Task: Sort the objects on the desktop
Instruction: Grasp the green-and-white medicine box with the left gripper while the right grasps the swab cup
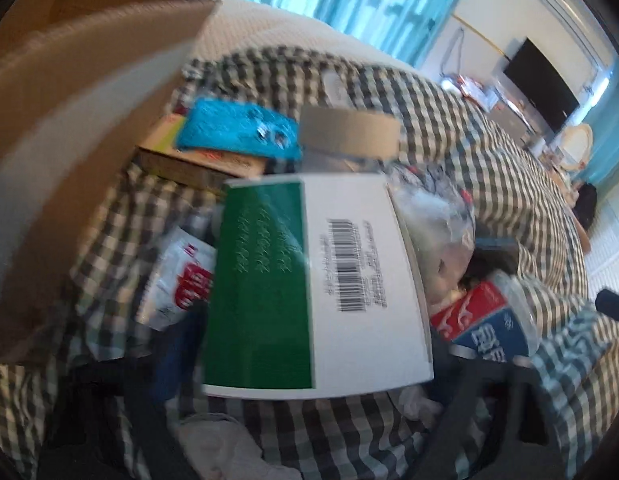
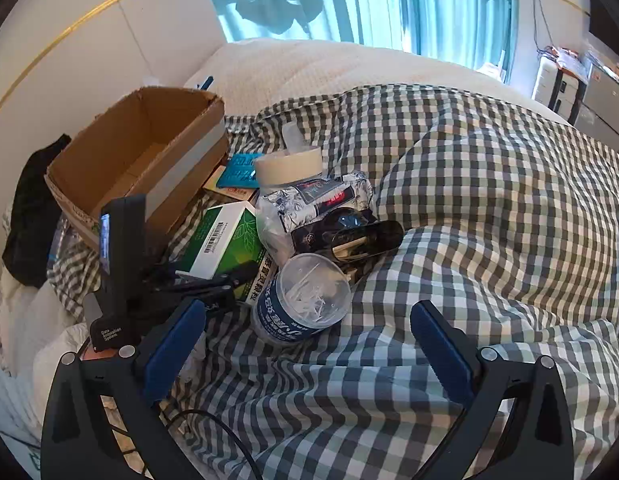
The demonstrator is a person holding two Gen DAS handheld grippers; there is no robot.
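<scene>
Green-and-white box (image 1: 309,288) sits between the left tongs' (image 1: 309,420) fingers, long axis running away from the camera; whether the pads press it cannot be told. Carton (image 2: 137,160) stands open just left of it on the bed, rim near. Right tongs (image 2: 309,344) hang spread and empty over bare checked quilt (image 2: 489,208), cup (image 2: 305,296) just ahead.

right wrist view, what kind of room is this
Most likely a bedroom: the clutter sits on a bed with a checked duvet over a white mattress, and teal curtains cover the window behind.
</scene>
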